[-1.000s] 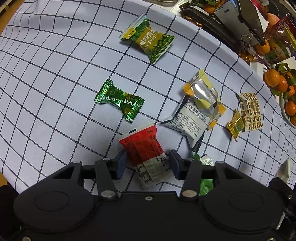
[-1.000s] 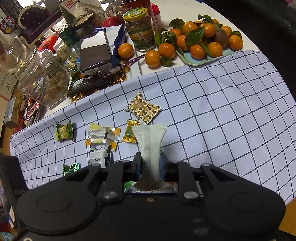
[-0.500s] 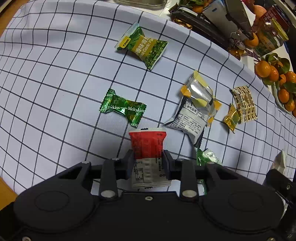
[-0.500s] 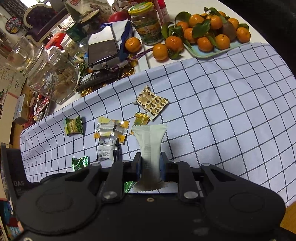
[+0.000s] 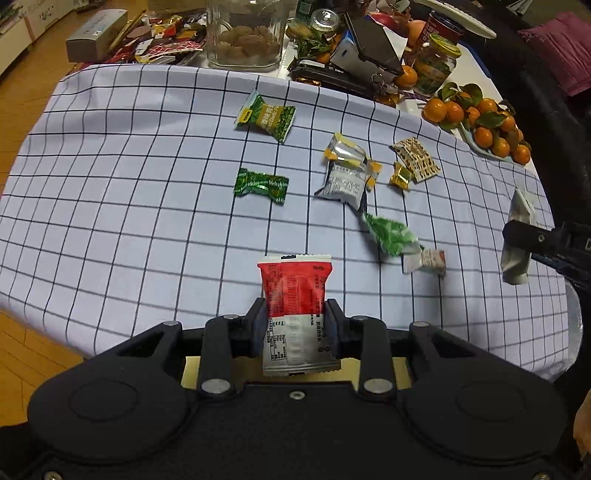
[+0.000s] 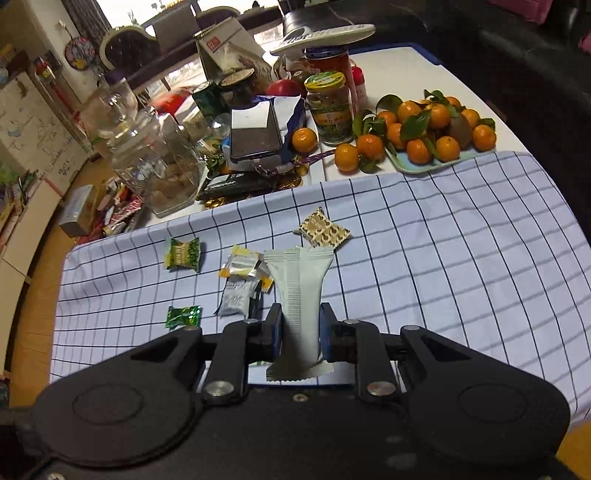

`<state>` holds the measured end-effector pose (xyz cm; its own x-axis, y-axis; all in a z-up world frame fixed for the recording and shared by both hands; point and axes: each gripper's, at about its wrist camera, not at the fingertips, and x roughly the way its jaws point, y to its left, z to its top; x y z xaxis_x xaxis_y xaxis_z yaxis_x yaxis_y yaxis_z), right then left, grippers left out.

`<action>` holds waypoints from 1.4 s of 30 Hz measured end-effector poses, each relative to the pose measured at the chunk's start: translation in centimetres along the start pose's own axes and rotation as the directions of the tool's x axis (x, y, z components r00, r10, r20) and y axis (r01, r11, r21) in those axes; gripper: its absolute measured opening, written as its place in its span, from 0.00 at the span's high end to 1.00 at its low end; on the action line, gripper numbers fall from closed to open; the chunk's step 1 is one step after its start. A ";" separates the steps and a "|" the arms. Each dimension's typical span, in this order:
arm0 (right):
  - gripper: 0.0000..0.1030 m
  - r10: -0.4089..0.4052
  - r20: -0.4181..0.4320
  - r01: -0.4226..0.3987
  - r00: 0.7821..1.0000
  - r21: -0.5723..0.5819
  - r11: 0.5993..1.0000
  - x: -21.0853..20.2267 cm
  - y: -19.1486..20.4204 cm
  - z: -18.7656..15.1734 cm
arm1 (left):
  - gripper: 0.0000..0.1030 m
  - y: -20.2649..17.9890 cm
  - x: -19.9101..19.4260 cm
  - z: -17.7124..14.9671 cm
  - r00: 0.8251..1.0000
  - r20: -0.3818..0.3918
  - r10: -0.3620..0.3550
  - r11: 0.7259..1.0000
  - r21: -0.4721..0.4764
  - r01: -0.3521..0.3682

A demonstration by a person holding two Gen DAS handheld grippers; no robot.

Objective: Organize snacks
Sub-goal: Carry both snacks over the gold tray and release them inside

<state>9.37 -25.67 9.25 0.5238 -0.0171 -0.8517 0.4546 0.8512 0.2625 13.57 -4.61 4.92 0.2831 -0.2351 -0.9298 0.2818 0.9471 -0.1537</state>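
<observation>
My left gripper (image 5: 295, 314) is shut on a red and white snack packet (image 5: 294, 295), held above the checked cloth (image 5: 129, 203). My right gripper (image 6: 300, 325) is shut on a long pale white snack packet (image 6: 300, 291); that packet (image 5: 517, 236) also shows at the right edge of the left wrist view. Loose on the cloth lie a green pea packet (image 5: 266, 116), a green Meltykiss candy (image 5: 261, 185), a silver and yellow packet (image 5: 345, 151) on a grey packet (image 5: 341, 184), a gold candy (image 5: 400, 177), a brown patterned packet (image 5: 416, 158) and a green and white wrapper (image 5: 393, 232).
Behind the cloth stand a glass jar (image 5: 245, 33), a phone (image 6: 255, 129) on a stand, a jar with a green lid (image 6: 330, 109) and a tray of oranges (image 6: 432, 129). Boxes and wrappers (image 5: 140, 37) crowd the back left. The table's edge drops to wooden floor (image 5: 22, 350).
The left gripper closed on the red and white packet and lifted it off the cloth, uncovering the green and white wrapper. The right gripper rose with its white packet still held.
</observation>
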 end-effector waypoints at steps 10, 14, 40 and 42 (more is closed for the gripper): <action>0.79 0.008 -0.073 -0.003 0.997 0.069 0.998 -4.8 -1.1 -11.3 | 0.60 1.5 -1.3 -8.8 0.993 -0.078 0.090 0.996 0.035 -0.088; 0.79 -0.010 -0.141 0.018 0.990 0.054 0.998 -5.7 -0.9 -15.4 | 0.60 1.8 -1.6 -11.0 0.987 -0.099 0.130 0.992 0.014 -0.129; 0.68 -0.047 -0.185 0.044 0.982 -0.019 0.999 -7.8 -0.1 -19.0 | 0.58 -1.5 -3.4 -13.8 0.980 -0.028 0.199 0.978 0.074 -0.197; 0.64 -0.041 -0.190 0.038 0.981 -0.019 0.999 -7.7 -0.2 -18.9 | 0.58 -1.5 -3.4 -13.8 0.979 -0.034 0.202 0.977 0.073 -0.199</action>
<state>-8.36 -15.75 7.22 0.3583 0.0482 -0.9324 0.4601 0.8599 0.2213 -0.46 -2.18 3.64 0.3027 -0.0314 -0.9526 0.2857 0.9565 0.0593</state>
